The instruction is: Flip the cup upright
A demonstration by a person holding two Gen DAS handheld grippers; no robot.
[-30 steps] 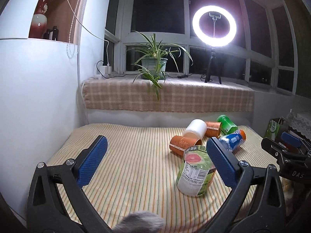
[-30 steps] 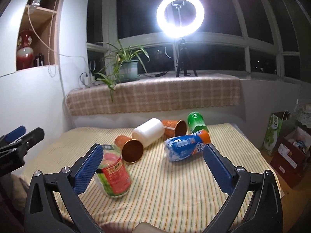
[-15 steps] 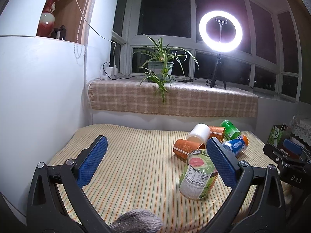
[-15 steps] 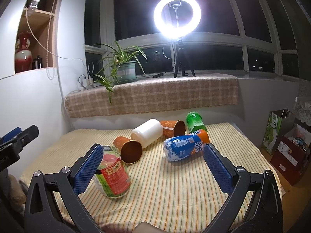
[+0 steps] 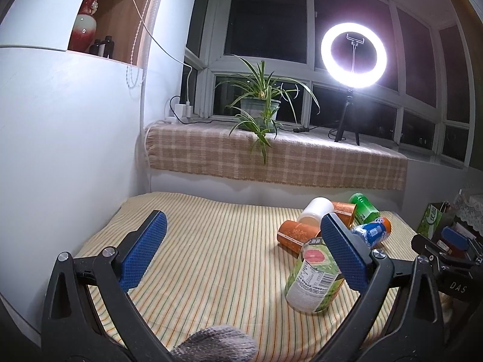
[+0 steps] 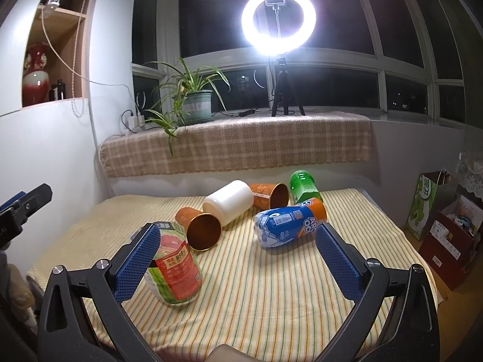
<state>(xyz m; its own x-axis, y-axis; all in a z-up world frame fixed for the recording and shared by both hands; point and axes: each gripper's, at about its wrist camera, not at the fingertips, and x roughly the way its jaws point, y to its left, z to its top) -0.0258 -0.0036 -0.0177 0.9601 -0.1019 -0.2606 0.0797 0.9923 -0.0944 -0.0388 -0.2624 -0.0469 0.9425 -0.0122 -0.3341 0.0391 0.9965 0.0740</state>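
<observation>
Two orange paper cups lie on their sides on the striped table. The near cup points its open mouth toward me; it also shows in the left wrist view. The far cup lies behind a white jar. My right gripper is open and empty, above the table's front, short of the cups. My left gripper is open and empty, over the table's left half, with the cups to its right.
A guava-label bottle lies near the right gripper's left finger. A blue and orange bottle and a green bottle lie on the right. The striped table ends at a wall on the left. Boxes and a bag stand right of the table.
Both wrist views have tilted and shifted slightly toward the table, the left one more. The objects on the table have not moved. Both grippers stay open.
</observation>
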